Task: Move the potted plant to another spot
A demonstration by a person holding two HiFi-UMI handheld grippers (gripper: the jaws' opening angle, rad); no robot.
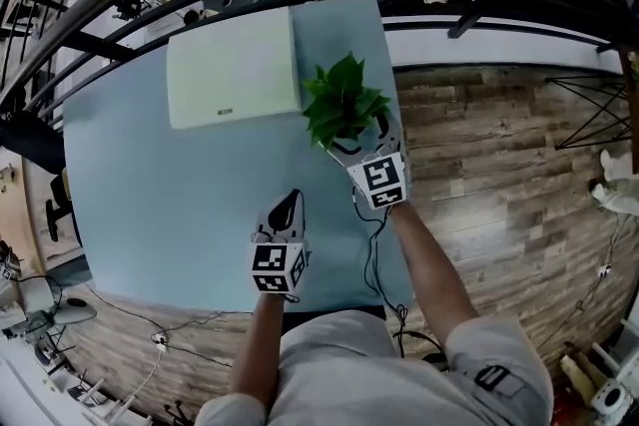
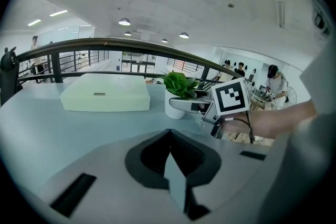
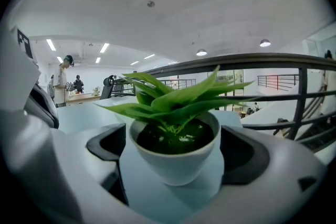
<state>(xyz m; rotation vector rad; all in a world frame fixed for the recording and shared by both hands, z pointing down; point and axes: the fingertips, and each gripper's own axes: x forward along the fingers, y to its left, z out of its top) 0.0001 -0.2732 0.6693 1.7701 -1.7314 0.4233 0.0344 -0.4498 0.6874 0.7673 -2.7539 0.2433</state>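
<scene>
Starting the move, the right gripper (image 1: 357,137) is seemingly pinching the potted plant (image 1: 342,100), not yet relocated; the left gripper (image 2: 173,176) is idling, jaws pressed together.

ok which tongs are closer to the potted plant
Right. The right tongs have the potted plant between their jaws, which are closed on its white pot. The left tongs are shut and empty, nearer the person over the table, clear of the plant.

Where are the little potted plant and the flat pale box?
Green leafy plant in a white pot (image 3: 176,162), right gripper view, pot's front wall.
Pale green flat box (image 1: 232,75), head view, middle of its top.
</scene>
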